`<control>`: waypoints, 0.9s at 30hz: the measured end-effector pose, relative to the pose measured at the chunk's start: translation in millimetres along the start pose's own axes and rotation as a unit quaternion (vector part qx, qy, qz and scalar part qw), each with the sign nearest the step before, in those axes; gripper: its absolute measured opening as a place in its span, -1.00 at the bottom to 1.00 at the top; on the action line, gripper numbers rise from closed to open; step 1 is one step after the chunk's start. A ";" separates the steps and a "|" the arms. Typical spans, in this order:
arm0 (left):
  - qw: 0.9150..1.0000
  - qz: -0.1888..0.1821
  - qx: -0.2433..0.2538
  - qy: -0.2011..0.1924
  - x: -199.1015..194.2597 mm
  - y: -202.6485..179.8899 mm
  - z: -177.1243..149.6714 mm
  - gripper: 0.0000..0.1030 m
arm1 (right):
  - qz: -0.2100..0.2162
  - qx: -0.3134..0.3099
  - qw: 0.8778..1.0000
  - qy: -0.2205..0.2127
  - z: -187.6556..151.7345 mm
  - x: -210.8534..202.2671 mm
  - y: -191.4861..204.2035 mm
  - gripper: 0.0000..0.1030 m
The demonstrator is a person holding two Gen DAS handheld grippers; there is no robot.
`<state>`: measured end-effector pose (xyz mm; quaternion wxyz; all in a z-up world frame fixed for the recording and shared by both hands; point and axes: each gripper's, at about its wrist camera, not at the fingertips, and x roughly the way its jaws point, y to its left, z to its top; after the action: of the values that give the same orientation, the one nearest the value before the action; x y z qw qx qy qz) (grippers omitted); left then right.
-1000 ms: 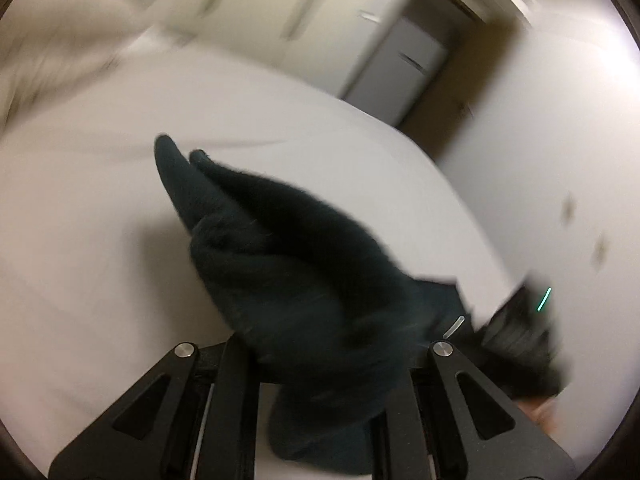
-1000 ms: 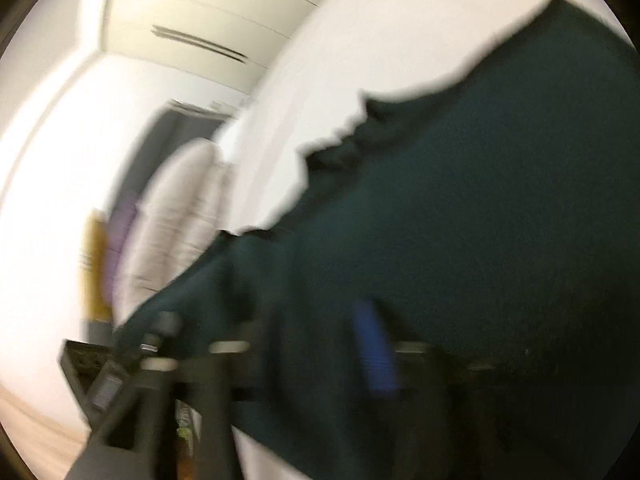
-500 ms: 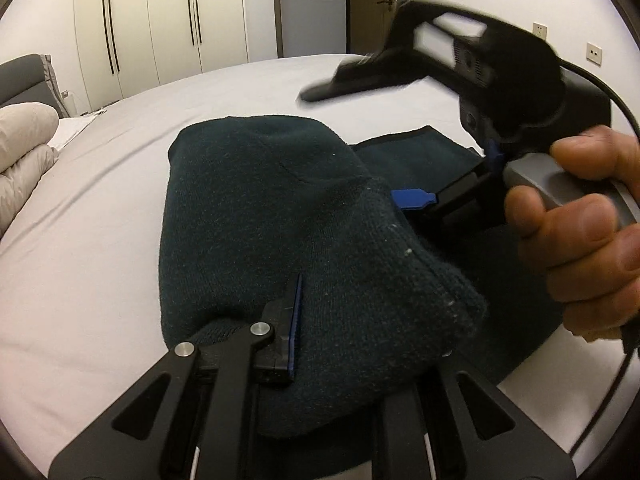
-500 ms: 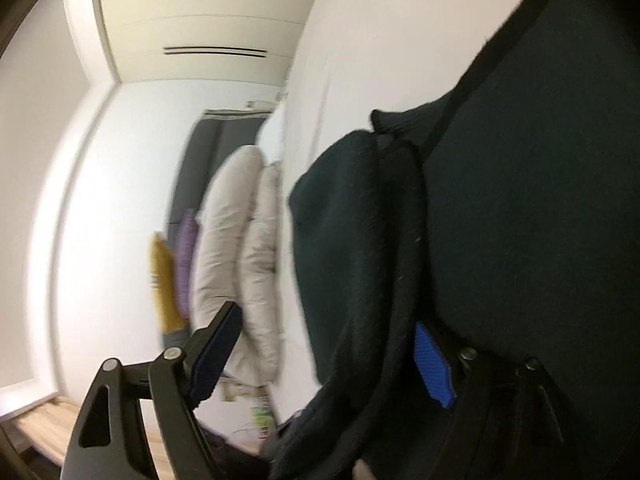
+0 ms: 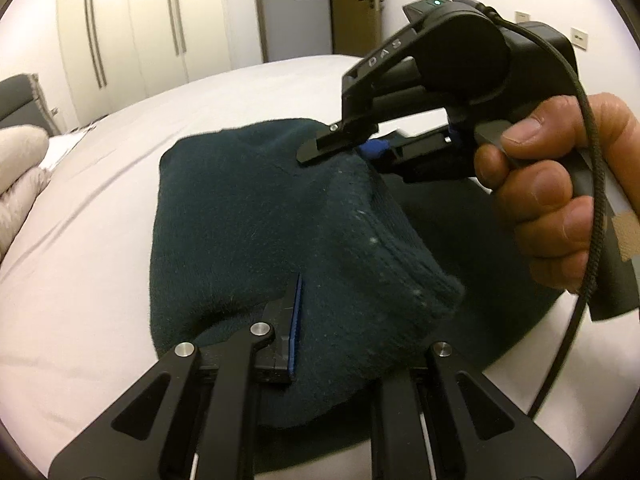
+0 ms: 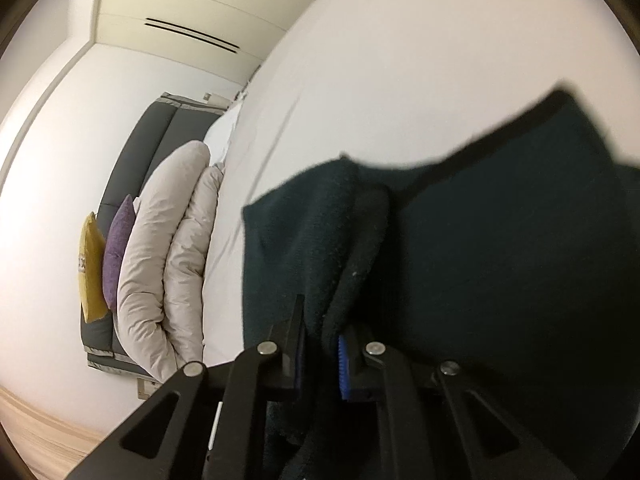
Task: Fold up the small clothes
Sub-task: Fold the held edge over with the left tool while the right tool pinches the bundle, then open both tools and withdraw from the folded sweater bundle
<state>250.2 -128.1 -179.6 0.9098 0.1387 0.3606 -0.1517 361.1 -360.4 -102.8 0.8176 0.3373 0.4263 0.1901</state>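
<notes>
A dark teal knitted garment [image 5: 260,220] lies bunched and doubled over on the white bed sheet [image 5: 72,248]. My left gripper [image 5: 308,320] is shut on its near edge; one blue-padded finger [image 5: 294,320] shows and the cloth hides the other. In the left wrist view my right gripper [image 5: 352,146], held by a person's hand [image 5: 552,208], bites the garment's far fold. In the right wrist view the right gripper [image 6: 320,344] is closing its jaws, with a thick fold of the garment [image 6: 500,260] pinched between the blue pads.
A pale folded duvet [image 6: 168,260], a purple cushion [image 6: 118,248] and a yellow cushion [image 6: 90,268] lean on the grey headboard [image 6: 140,152]. Cream wardrobe doors [image 5: 132,40] and a wooden door [image 5: 352,4] stand beyond the bed. White sheet surrounds the garment.
The left gripper swung the garment round and down onto the sheet. The right gripper's jaws, wide apart earlier, have come together on the garment's fold.
</notes>
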 end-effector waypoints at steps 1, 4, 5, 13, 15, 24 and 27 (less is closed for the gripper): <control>1.000 -0.005 0.004 -0.003 -1.4 -6.7 4.7 -0.80 | -0.003 -0.005 1.000 -0.005 2.5 -10.9 -0.3 -0.76; 1.000 -0.020 0.014 -0.009 -3.2 -31.2 19.6 -0.80 | -0.009 -0.009 1.000 -0.017 7.0 -40.3 -7.0 -0.77; 0.999 -0.025 0.018 -0.009 -2.8 -39.2 22.9 -0.80 | -0.011 -0.010 1.000 -0.021 8.0 -50.4 -11.6 -0.77; 0.997 -0.052 0.056 0.004 16.1 -101.3 30.9 -0.80 | -0.028 0.008 0.999 -0.043 10.3 -99.5 -69.4 -0.77; 0.996 -0.056 0.065 0.008 23.1 -112.0 33.3 -0.80 | -0.030 0.012 0.998 -0.049 9.3 -105.8 -80.3 -0.77; 0.996 -0.063 0.054 0.027 54.1 -121.5 28.5 -0.74 | -0.037 0.057 0.996 -0.050 0.1 -93.8 -122.5 -0.76; 0.994 -0.085 0.054 0.047 47.2 -111.8 28.7 -0.57 | -0.033 0.063 0.996 -0.055 -1.3 -94.4 -123.9 -0.70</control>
<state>258.5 -249.1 -208.5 0.8669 0.1634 0.4044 -0.2414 309.6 -503.1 -138.1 0.8225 0.3838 0.4031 0.1170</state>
